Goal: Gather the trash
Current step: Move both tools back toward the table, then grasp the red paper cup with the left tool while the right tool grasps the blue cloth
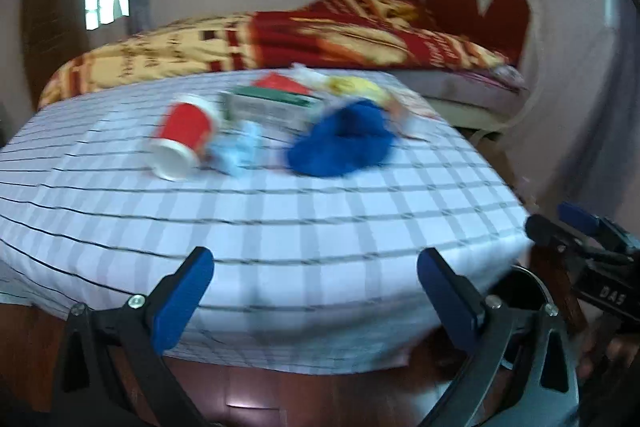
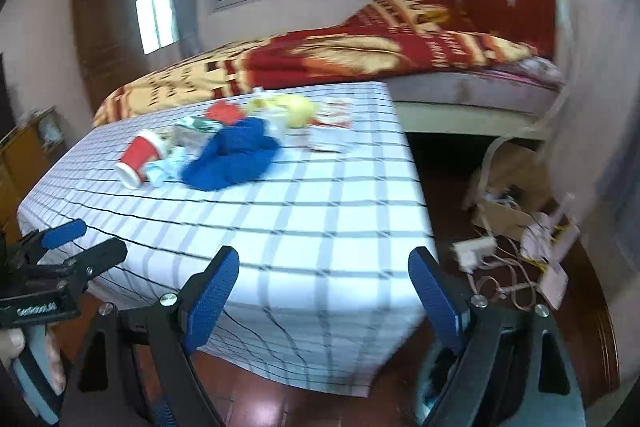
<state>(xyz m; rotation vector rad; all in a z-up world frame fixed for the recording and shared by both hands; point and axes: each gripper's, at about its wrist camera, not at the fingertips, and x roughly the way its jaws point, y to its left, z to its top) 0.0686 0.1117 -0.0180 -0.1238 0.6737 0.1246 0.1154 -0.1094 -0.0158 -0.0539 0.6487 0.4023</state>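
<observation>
A heap of trash lies at the far part of a table with a white checked cloth [image 1: 280, 227]. In it are a red paper cup [image 1: 182, 137] on its side, a crumpled pale blue piece [image 1: 238, 155], a green and white box [image 1: 272, 105], a blue cloth [image 1: 344, 141] and yellow wrapping [image 1: 356, 87]. My left gripper [image 1: 316, 299] hangs open over the table's near edge, nothing between its fingers. In the right wrist view the cup [image 2: 138, 157] and blue cloth [image 2: 234, 157] lie ahead to the left. My right gripper [image 2: 324, 299] is open and empty at the near right corner.
A bed with a red and yellow blanket [image 1: 320, 31] stands behind the table. Cardboard, cables and white clutter [image 2: 516, 235] lie on the dark wooden floor to the right. A wooden door [image 2: 104, 31] and windows are at the back. A hand [image 2: 12, 343] shows at lower left.
</observation>
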